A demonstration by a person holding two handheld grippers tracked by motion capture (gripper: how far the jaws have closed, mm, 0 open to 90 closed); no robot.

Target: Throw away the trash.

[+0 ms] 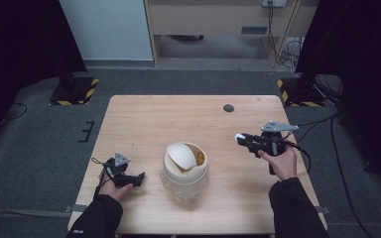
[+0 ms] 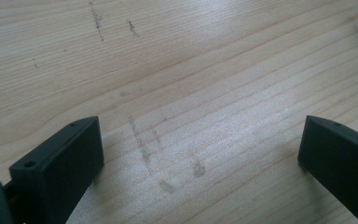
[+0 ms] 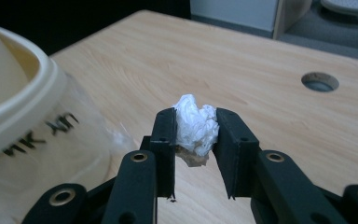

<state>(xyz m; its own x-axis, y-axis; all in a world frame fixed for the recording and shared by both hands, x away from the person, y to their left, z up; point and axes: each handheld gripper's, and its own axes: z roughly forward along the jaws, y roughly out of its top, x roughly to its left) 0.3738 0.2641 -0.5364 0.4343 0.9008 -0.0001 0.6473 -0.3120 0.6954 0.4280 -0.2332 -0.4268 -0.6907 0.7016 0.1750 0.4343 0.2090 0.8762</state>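
the clear plastic liner bag (image 3: 65, 140) under the cream rim of the small round cream plastic bin (image 3: 23, 93) bears black handwritten marks, seen upside down and cut off. they look like letters, but they cannot be read with certainty.

Light wood counter (image 1: 149, 119), faint scuff marks; round cable hole (image 1: 228, 108) near far right edge. Grey carpet floor (image 1: 39, 144) around. Yellow-black striped stand bases (image 1: 74, 91) beyond far corners.
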